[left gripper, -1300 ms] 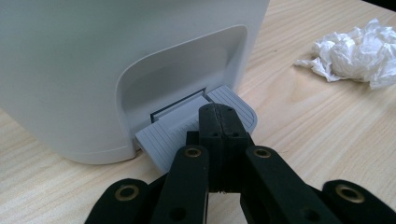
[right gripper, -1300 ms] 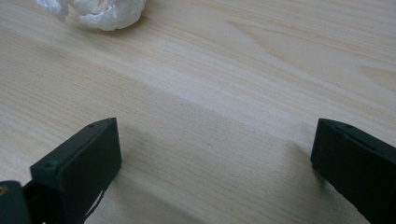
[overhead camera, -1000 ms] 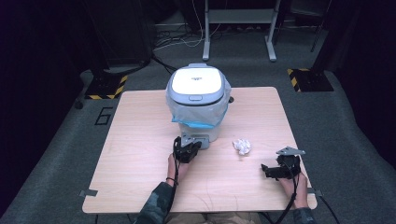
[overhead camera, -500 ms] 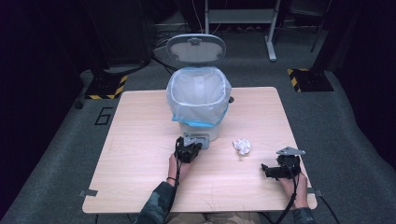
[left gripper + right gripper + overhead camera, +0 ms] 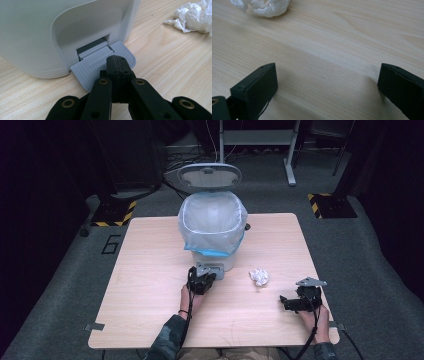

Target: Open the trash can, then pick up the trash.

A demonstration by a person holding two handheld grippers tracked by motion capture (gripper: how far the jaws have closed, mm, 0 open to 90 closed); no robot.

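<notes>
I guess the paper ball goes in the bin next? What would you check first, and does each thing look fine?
1. Lid up: ok, it stands open behind the bin.
2. Pedal held down: ok, the shut left hand-held gripper presses on it.
3. Right hand-held gripper ready: ok, jaws wide apart, holding nothing.
4. Paper ball reachable: ok, it lies free on the table, between bin and right gripper.
5. Room inside the bag: cannot tell.
</notes>
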